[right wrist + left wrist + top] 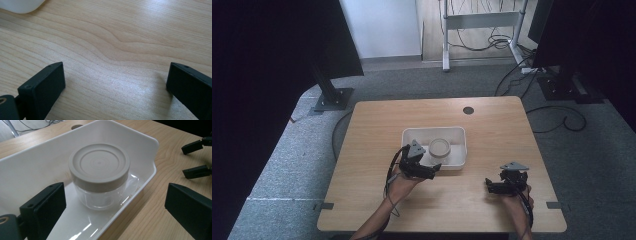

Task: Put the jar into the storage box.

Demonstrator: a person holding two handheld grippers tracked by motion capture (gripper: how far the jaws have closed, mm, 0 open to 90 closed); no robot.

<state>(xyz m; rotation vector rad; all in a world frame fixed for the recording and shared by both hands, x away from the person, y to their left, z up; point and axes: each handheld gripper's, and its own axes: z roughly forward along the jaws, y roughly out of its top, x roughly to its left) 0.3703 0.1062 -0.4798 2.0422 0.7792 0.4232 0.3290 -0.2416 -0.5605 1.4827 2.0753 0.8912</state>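
Observation:
A clear jar with a beige screw lid stands upright in a white rectangular tray at the middle of the wooden table. My left gripper is at the tray's near edge, open and holding nothing. In the left gripper view the jar stands just beyond the wide-apart jaws, one jaw inside the tray and the other outside over the wood. My right gripper rests low over the table to the right of the tray, open and empty, with bare wood between the jaws of my right gripper.
A round cable hole sits near the table's far edge. Dark stands and loose cables lie on the carpet beyond the table. In the left gripper view the right gripper's jaws show far off. A tray corner shows in the right gripper view.

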